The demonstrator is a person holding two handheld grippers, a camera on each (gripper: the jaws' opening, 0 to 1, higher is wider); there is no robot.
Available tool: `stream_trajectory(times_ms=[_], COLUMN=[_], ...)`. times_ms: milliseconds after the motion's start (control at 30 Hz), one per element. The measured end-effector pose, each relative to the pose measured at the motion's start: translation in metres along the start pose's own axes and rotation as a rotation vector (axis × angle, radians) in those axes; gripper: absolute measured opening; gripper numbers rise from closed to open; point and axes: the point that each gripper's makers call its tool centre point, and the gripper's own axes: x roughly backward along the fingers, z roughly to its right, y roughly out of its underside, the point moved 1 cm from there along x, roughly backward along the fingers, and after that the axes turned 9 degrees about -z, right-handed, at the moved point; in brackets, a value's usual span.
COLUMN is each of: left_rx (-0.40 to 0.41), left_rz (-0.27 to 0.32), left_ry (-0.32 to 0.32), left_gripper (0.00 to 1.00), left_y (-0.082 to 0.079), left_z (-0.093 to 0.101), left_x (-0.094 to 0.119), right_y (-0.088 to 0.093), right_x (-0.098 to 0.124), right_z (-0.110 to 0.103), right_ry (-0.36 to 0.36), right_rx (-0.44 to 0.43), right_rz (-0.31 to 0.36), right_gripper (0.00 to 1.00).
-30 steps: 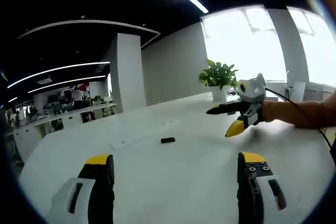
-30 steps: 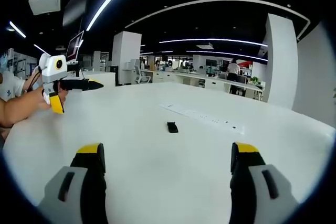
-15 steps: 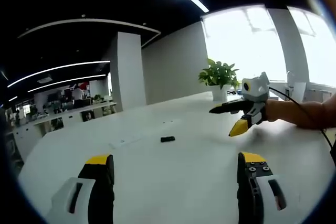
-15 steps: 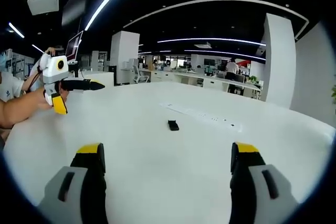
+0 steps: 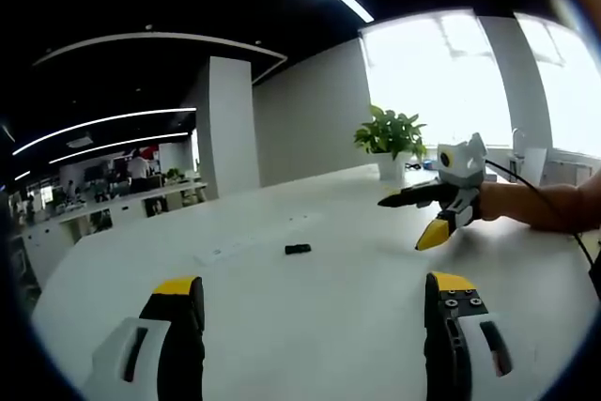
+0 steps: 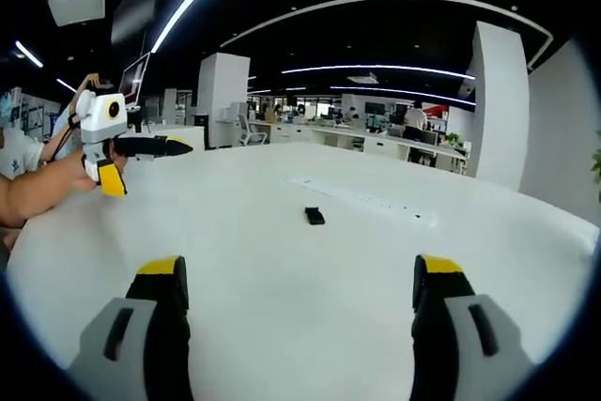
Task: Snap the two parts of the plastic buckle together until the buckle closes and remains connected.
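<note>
Left hand-held gripper (image 5: 315, 312) hangs above the white desk (image 5: 310, 326) with its two yellow-tipped jaws spread wide and nothing between them. In the left gripper view they rise at 7 and 5 o'clock. Right hand-held gripper (image 6: 303, 293) stands likewise in its own view, jaws wide apart, empty, clear of the desk surface.

The black plastic buckle (image 5: 298, 250) lies on the bare desk, just above the centre of the left gripper view, well apart from both grippers and touched by neither. In the right gripper view it sits a little toward 12 o'clock from centre. It is too small to tell whether it is one part or two, or whether it is closed.

In the left gripper view the right hand-held gripper appears at 3 o'clock, held in a person's hand (image 5: 498, 204), a bare forearm running off to the right edge. Its dark jaw points toward 9 o'clock and its yellow-tipped jaw slants down toward 7 o'clock, so the jaws read as parted. In the right gripper view the left hand-held gripper shows at 10 o'clock, held by a hand (image 6: 70, 176).

A potted plant (image 5: 390, 143) stands at the far desk edge toward 1 o'clock in the left gripper view. A long pale strip (image 6: 362, 200) lies on the desk just beyond the buckle in the right gripper view.
</note>
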Motion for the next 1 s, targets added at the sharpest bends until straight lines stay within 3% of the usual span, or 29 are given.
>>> stream_trajectory(times_ms=[467, 800, 1000], left_rx=[0.018, 0.009, 0.013], left_rz=[-0.006, -0.021, -0.027], left_ry=[-0.002, -0.003, -0.007], left_gripper=[0.99, 0.99, 0.99], left_y=[0.000, 0.002, 0.005], left_z=[-0.003, -0.003, -0.005], left_x=[0.000, -0.003, -0.002], right_y=[0.008, 0.001, 0.005], right_x=[0.015, 0.024, 0.036], right_z=[-0.016, -0.022, -0.032], right_ry=[-0.013, -0.007, -0.012], right_rx=[0.017, 0.019, 0.020], right_rz=[-0.018, 0.018, 0.026], right_gripper=[1.00, 1.00, 1.00])
